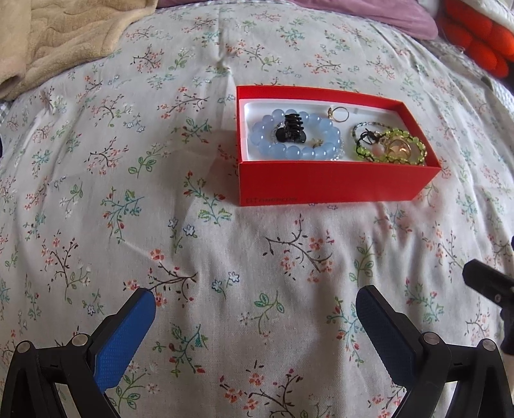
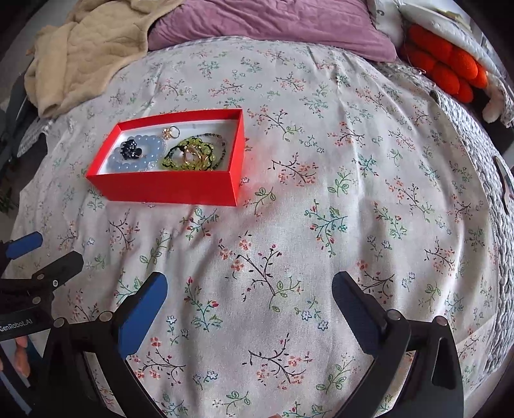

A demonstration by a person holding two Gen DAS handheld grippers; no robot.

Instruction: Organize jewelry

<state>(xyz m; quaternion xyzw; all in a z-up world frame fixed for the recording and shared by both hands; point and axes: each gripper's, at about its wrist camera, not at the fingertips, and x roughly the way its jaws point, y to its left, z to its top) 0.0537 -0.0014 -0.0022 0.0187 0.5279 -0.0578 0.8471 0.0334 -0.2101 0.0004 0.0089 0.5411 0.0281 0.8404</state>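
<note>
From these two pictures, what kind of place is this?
Most likely a bedroom: the work surface is a bed with a floral bedspread, a purple pillow at its head and a beige blanket beside it.

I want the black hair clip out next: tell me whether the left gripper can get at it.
Probably yes: left gripper is open, the red box is lidless, and the black hair clip sits atop the blue bead bracelet, uncovered.
</note>
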